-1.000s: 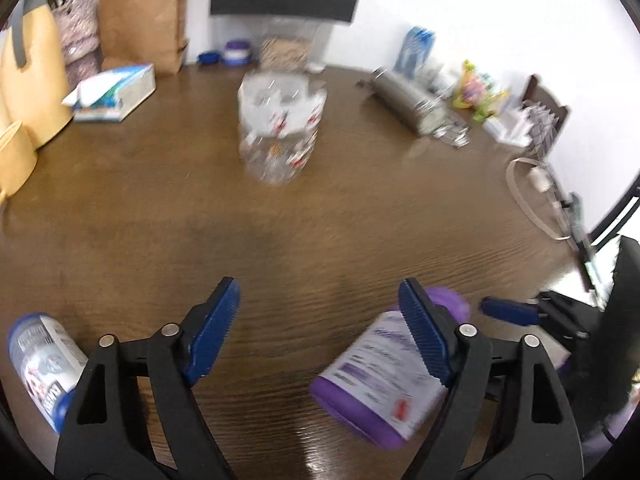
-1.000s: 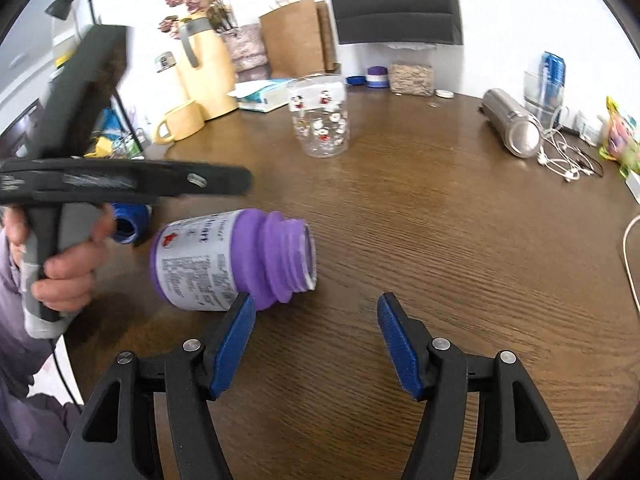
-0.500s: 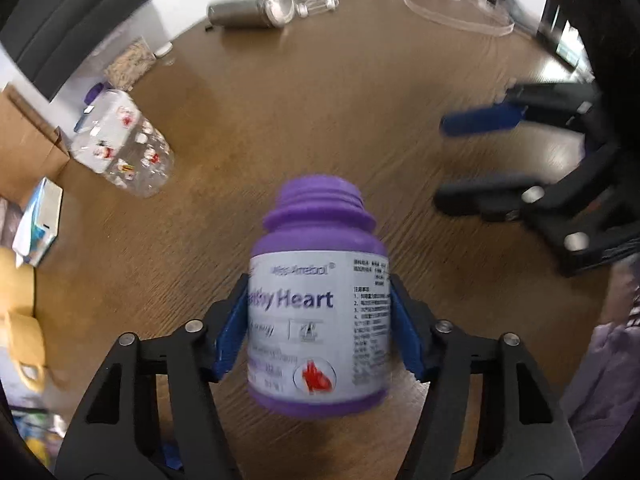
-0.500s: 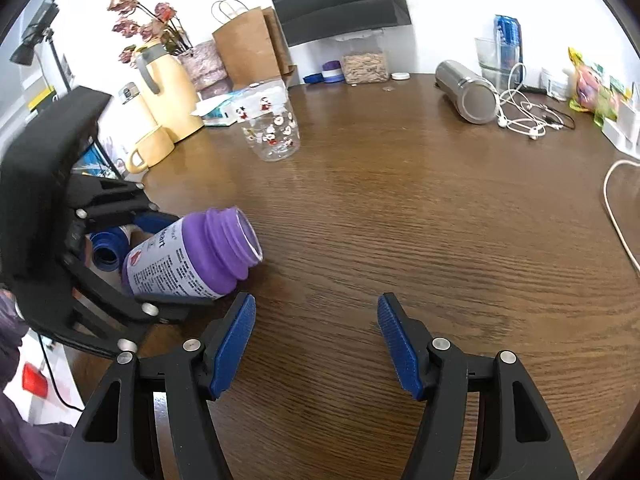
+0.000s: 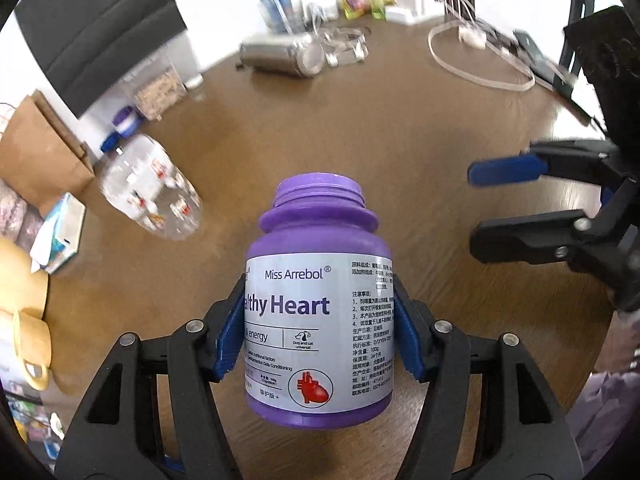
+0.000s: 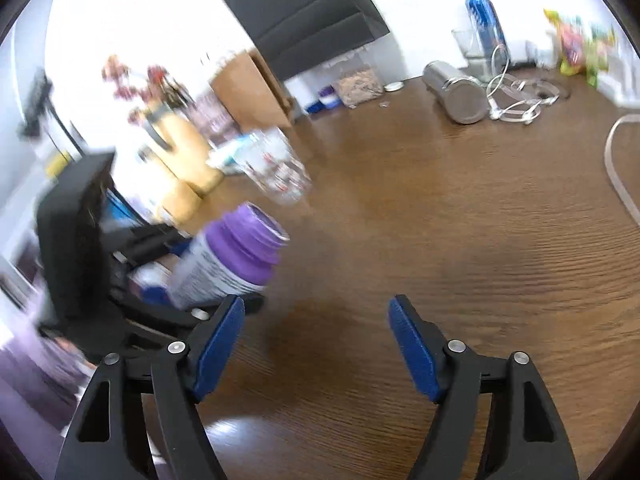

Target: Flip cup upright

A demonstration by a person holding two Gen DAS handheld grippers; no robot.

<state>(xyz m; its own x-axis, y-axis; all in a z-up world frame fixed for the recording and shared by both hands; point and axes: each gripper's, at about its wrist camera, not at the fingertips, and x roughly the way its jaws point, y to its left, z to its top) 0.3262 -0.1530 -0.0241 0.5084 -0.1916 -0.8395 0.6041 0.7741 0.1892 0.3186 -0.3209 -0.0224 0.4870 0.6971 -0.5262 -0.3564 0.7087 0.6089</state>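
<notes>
Pinched at its glossy white label by the left gripper (image 5: 318,334): a round purple plastic bottle (image 5: 318,304), capless, ribbed neck uppermost, seemingly clear of the wood-grain worktop (image 5: 400,152). Beyond, a blurred clear printed cup (image 5: 150,196). Right gripper (image 6: 316,344) spread, empty.

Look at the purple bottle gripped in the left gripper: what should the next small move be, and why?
Probably finish tilting it upright and lower it onto the table. The left gripper is shut on the purple bottle, with blue fingers pressing both sides. In the right wrist view the bottle leans, its open mouth angled up. The right gripper is open and holds nothing.
</notes>
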